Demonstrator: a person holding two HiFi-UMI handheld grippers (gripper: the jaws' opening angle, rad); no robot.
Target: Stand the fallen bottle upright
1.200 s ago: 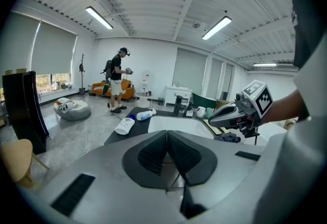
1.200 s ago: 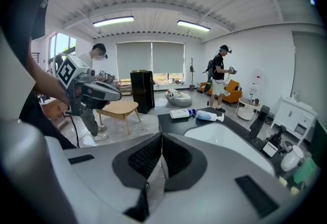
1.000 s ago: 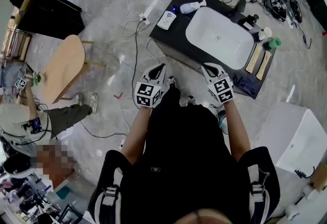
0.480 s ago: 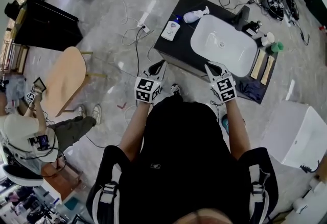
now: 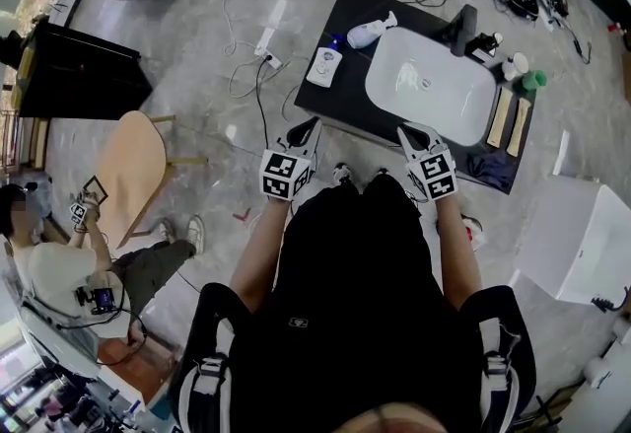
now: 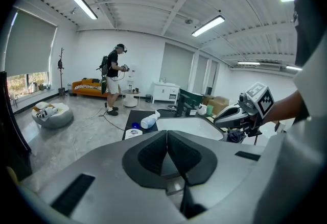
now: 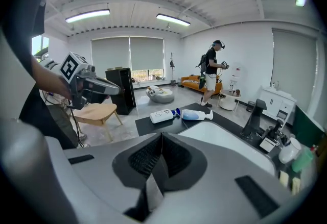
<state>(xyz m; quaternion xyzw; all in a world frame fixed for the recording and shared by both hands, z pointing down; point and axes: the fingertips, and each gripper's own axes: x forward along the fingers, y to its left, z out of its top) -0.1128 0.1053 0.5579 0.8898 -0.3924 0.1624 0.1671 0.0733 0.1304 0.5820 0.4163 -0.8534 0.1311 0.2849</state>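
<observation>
The fallen bottle (image 5: 372, 30), white and pale blue with a pump head, lies on its side at the far left corner of the black counter (image 5: 333, 102). It also shows in the left gripper view as the bottle (image 6: 149, 120) and in the right gripper view as the bottle (image 7: 196, 114). My left gripper (image 5: 312, 123) is shut and empty, just short of the counter's near edge. My right gripper (image 5: 404, 130) is shut and empty too, over the near rim of the white basin (image 5: 430, 86). Both are well short of the bottle.
A flat white container (image 5: 324, 66) lies beside the bottle. A black faucet (image 5: 462, 27), a green cup (image 5: 533, 80) and small items stand behind the basin. A wooden chair (image 5: 128, 170) and a seated person (image 5: 59, 263) are at left, a white box (image 5: 582, 239) at right. Cables cross the floor.
Both grippers have moved forward toward the counter, which now lies closer beneath them. Their jaws stayed shut. The bottle has not moved.
</observation>
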